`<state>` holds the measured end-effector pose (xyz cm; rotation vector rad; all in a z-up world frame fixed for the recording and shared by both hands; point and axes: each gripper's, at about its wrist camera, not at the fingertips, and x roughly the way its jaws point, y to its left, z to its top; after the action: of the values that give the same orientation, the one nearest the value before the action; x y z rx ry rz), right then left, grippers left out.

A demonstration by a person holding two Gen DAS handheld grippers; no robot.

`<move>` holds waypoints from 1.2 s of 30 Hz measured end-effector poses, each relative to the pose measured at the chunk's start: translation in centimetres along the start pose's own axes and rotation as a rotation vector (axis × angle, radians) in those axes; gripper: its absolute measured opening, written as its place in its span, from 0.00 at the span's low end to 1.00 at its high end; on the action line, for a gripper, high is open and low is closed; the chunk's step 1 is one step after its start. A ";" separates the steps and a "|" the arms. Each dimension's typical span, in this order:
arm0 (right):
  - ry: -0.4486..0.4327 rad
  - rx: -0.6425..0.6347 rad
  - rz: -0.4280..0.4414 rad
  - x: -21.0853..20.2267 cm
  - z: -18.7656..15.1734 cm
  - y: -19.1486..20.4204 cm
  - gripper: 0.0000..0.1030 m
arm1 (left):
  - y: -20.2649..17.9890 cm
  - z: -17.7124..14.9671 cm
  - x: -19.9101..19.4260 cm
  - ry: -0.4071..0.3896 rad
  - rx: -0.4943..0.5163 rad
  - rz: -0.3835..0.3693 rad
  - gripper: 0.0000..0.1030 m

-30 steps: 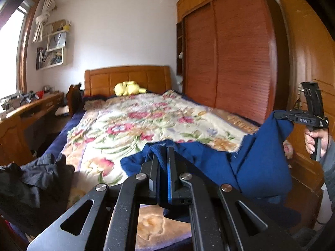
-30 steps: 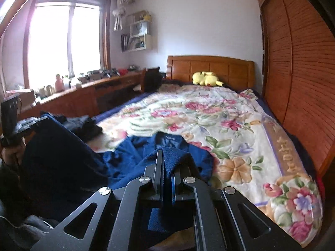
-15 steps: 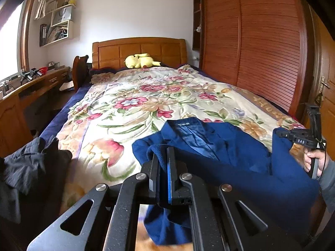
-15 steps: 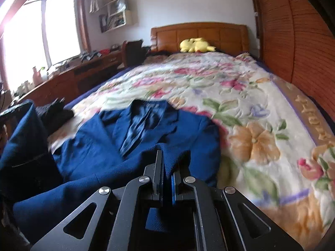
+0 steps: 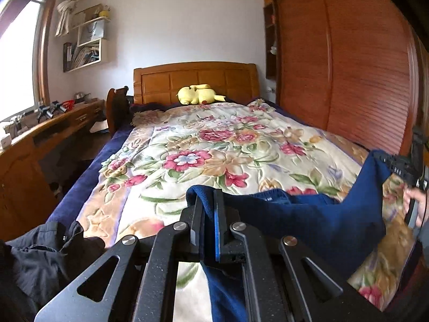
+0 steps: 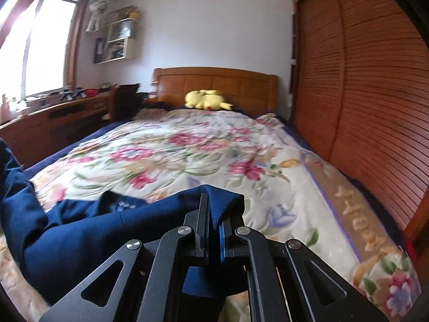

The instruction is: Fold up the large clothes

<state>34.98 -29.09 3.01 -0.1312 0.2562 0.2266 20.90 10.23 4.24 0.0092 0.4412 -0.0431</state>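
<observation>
A navy blue jacket point(image 5: 303, 217) hangs stretched between my two grippers above the foot of the bed; it also shows in the right wrist view point(image 6: 80, 230). My left gripper point(image 5: 207, 201) is shut on one edge of the jacket. My right gripper point(image 6: 213, 204) is shut on another edge; it also shows at the right of the left wrist view point(image 5: 396, 165), held by a hand. The jacket's collar point(image 6: 118, 204) sags toward the floral bedspread point(image 5: 214, 147), and its lower part is hidden behind the grippers.
A yellow plush toy point(image 5: 198, 97) lies by the wooden headboard point(image 5: 195, 80). A dark garment point(image 5: 45, 257) lies heaped at the bed's near left corner. A wooden desk point(image 5: 40, 131) runs along the left wall. A slatted wardrobe point(image 5: 348, 75) stands on the right.
The jacket lay spread flat on the bed half a second ago; both grippers have lifted and pulled its held edges back toward the foot, so it now hangs bunched between them.
</observation>
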 end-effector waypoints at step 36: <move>0.410 -0.216 0.378 9.1 -4.8 15.3 0.57 | -2.0 -6.9 3.8 0.151 0.031 -0.101 0.71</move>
<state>38.78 -13.24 -5.56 -0.3448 0.6670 0.6054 21.24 8.18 -3.63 0.0210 0.5918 -0.1496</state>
